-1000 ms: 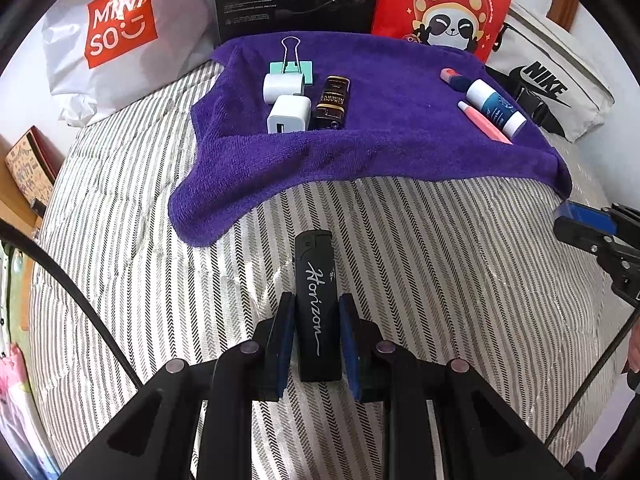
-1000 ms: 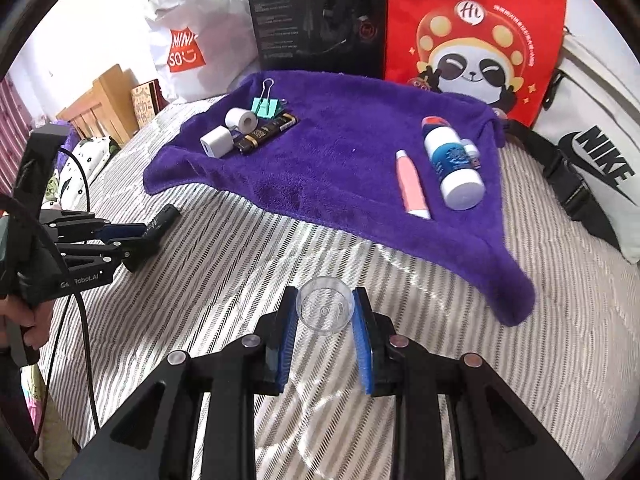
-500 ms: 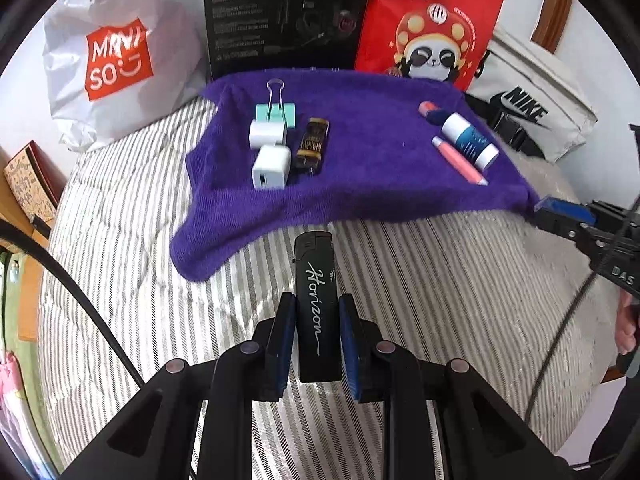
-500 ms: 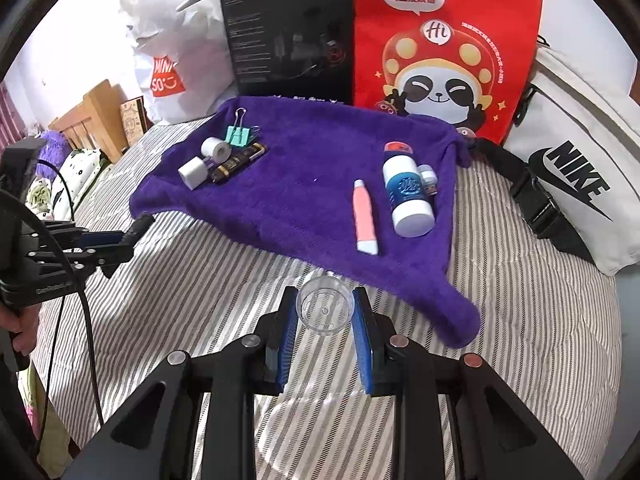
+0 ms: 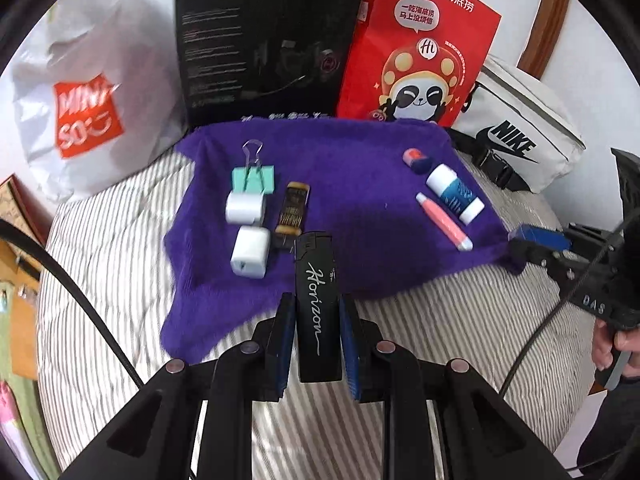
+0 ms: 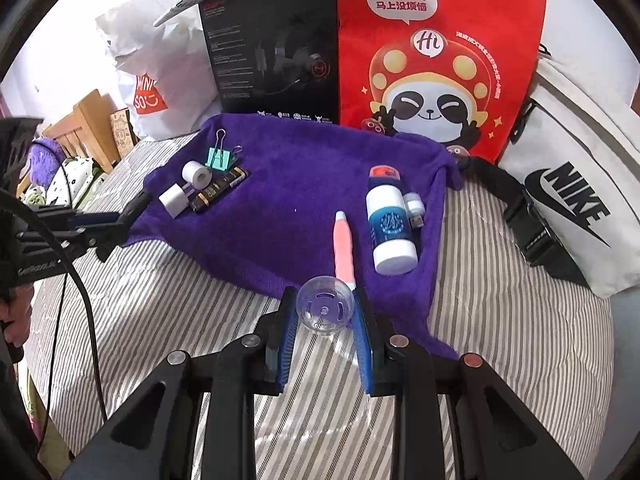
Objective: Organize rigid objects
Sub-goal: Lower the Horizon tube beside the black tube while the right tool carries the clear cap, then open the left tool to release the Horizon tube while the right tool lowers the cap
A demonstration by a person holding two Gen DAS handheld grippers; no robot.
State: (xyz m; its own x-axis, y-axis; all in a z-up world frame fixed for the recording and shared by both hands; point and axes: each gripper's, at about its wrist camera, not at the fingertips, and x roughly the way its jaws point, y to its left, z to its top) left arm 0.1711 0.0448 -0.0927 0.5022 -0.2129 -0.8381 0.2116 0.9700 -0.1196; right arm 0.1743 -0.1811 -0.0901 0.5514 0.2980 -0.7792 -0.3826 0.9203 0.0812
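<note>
over the striped bed, both tongs had risen toward the purple towel [image 5: 360, 200]: left gripper [image 5: 316, 320] clamped the black lighter [image 5: 318, 304], right gripper [image 6: 324, 316] clamped a clear cup [image 6: 325, 305], groups waiting at ten and two o'clock.

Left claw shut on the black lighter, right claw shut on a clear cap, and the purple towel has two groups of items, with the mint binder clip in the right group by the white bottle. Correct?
One thing is wrong: the mint binder clip sits in the left group on the purple towel, beside the white chargers, not by the white bottle. The left wrist view shows it. The left claw is indeed shut on the black lighter, and the right claw on the clear cap.
</note>
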